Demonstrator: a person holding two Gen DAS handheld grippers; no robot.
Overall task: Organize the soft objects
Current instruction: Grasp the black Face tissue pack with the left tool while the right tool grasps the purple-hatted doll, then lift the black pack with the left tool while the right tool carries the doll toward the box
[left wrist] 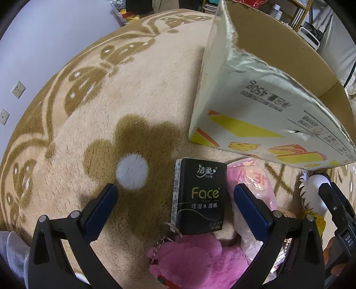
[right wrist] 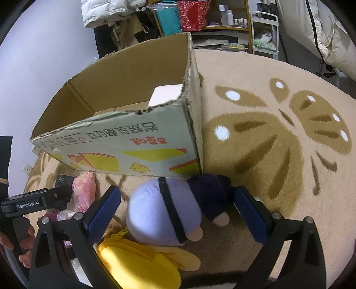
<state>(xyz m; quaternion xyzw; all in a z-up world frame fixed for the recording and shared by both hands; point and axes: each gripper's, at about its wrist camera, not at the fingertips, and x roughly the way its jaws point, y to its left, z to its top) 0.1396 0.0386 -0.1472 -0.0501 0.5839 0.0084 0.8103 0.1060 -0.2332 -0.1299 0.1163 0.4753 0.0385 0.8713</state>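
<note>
My left gripper (left wrist: pixel 175 200) is open above a black "Face" tissue pack (left wrist: pixel 200 197) lying on the rug between its fingers. A fluffy pink plush (left wrist: pixel 191 260) lies just below the pack, and a pink plastic-wrapped item (left wrist: pixel 255 180) lies to its right. My right gripper (right wrist: pixel 178 204) is open around a lavender-headed plush doll in dark clothes (right wrist: pixel 162 213), with a yellow plush (right wrist: pixel 138 264) below it. The open cardboard box (left wrist: pixel 278 93) stands behind the objects; in the right wrist view the box (right wrist: pixel 124 142) holds a white item (right wrist: pixel 166 94).
A beige rug with brown flower patterns (left wrist: pixel 133 111) covers the floor. A white-and-yellow plush (left wrist: pixel 311 195) lies at the right. Shelves with bottles and bags (right wrist: pixel 222 20) stand behind the box, bedding (right wrist: pixel 322 33) at the far right, a white wall (left wrist: pixel 44 44) on the left.
</note>
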